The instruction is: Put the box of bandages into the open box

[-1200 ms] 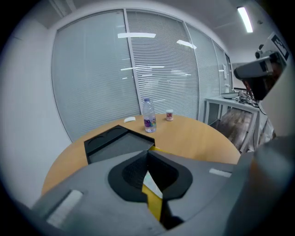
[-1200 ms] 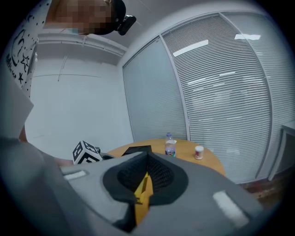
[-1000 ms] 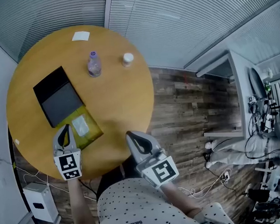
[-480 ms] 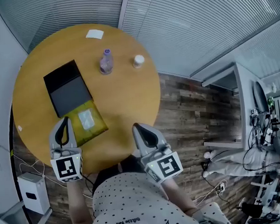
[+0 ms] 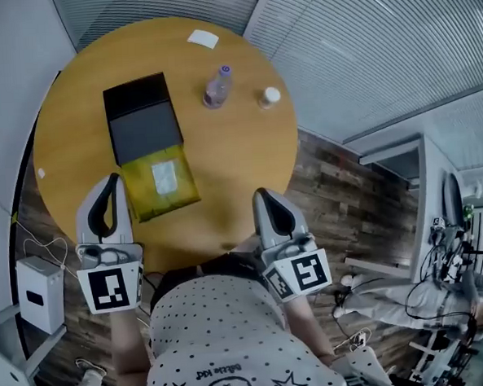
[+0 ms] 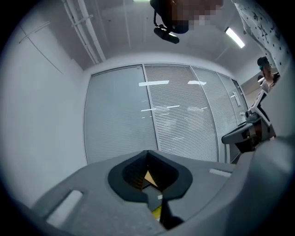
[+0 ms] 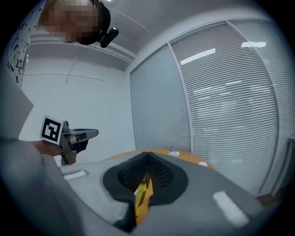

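A black box [image 5: 143, 117] lies open on the round wooden table [image 5: 240, 164]. Its yellow-green part [image 5: 156, 197] adjoins it on the near side, and a small pale box of bandages [image 5: 165, 175] lies in that part. My left gripper [image 5: 110, 181] hovers just left of the yellow-green part, shut and empty. In the left gripper view, the left gripper [image 6: 147, 153] points up at the blinds. My right gripper [image 5: 262, 193] hangs over the table's near right edge, shut with nothing in it. The right gripper [image 7: 147, 154] faces across the table.
A clear bottle [image 5: 217, 87], a small white jar [image 5: 269, 97] and a white card [image 5: 203, 39] stand at the far side of the table. A white device [image 5: 37, 294] sits on the floor at the left. The person's dotted shirt [image 5: 218, 336] fills the bottom.
The head camera has swung, so the table now sits higher in the picture. My left gripper has drawn a little away from the yellow-green part. Both grippers stay shut.
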Demonstrator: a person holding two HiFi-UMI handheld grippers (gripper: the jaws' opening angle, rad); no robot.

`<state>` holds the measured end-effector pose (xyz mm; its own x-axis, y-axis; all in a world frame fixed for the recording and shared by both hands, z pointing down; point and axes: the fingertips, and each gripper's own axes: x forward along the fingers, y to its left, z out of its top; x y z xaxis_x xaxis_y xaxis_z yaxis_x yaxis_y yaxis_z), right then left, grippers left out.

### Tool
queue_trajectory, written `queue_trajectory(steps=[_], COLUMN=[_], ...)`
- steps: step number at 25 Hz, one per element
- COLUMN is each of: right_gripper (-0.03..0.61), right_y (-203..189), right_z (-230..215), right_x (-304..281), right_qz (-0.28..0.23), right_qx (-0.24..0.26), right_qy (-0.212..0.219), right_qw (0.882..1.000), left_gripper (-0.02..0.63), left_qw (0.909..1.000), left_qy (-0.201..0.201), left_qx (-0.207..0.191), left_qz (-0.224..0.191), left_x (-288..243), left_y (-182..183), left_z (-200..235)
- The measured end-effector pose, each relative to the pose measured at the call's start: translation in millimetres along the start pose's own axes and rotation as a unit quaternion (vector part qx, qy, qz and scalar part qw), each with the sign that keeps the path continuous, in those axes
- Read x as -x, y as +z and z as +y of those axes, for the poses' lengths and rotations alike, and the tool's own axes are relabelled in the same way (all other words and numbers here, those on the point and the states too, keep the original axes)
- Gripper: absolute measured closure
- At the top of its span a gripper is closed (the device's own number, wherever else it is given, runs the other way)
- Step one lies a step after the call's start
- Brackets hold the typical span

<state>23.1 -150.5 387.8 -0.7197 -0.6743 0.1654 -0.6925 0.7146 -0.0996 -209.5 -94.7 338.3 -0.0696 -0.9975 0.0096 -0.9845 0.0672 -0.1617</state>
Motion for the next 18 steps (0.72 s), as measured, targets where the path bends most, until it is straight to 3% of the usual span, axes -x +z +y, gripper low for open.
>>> queue_trajectory(steps=[8, 18], right_gripper=[0.575, 0.575], right_y=[17.7, 28.2], right_z=[13.9, 31.5], right_x=[-2.9, -3.5], right_qz=[-0.015, -0.027], right_qx=[0.016, 0.023], right_qy=[0.023, 0.054], right_qw=[0.999, 0.998], left_gripper=[0.604, 0.604], left_qw=[0.9989, 0.9977], left_qy=[0.033, 0.065], left_qx=[-0.017, -0.012], left_qz=[-0.027, -0.015], left_x=[44.8, 84.5], left_y=[24.7, 24.2], left_z=[11.5, 11.7])
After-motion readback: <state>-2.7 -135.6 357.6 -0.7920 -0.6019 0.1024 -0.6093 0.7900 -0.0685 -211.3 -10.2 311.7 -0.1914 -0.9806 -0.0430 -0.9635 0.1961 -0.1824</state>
